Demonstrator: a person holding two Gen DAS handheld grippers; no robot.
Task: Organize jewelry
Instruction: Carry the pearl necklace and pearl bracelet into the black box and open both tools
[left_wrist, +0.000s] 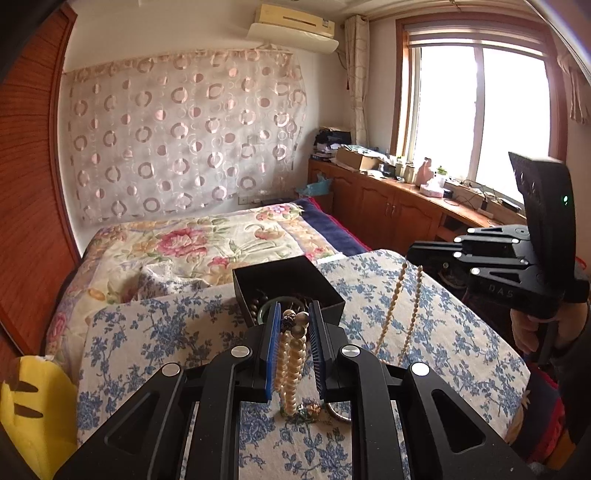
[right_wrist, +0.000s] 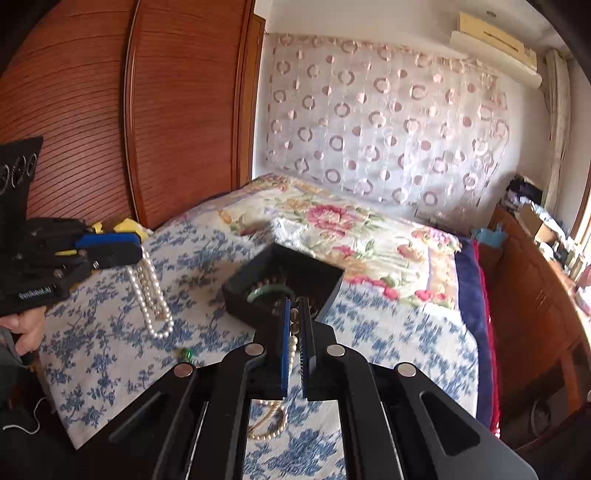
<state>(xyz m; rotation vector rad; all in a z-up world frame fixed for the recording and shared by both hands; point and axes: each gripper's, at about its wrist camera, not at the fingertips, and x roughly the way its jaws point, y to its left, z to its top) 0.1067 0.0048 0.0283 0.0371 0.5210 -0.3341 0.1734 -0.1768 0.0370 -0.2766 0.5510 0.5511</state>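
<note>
A black open box (left_wrist: 288, 280) sits on the blue-flowered cloth and holds a green bangle (left_wrist: 266, 309) and dark beads; it also shows in the right wrist view (right_wrist: 284, 275). My left gripper (left_wrist: 293, 314) is shut on a white pearl necklace (left_wrist: 293, 363) that hangs in loops to the cloth, just in front of the box; the same pearls show in the right wrist view (right_wrist: 151, 295). My right gripper (right_wrist: 294, 302) is shut on a thin cream bead necklace (right_wrist: 271, 424), which hangs from it in the left wrist view (left_wrist: 400, 314).
A ring and small green and gold trinkets (left_wrist: 314, 410) lie on the cloth under the left gripper. A small green bead (right_wrist: 188, 353) lies on the cloth. A flowered bedspread (left_wrist: 207, 240) lies beyond. A wooden cabinet (left_wrist: 388, 206) runs along the right under the window.
</note>
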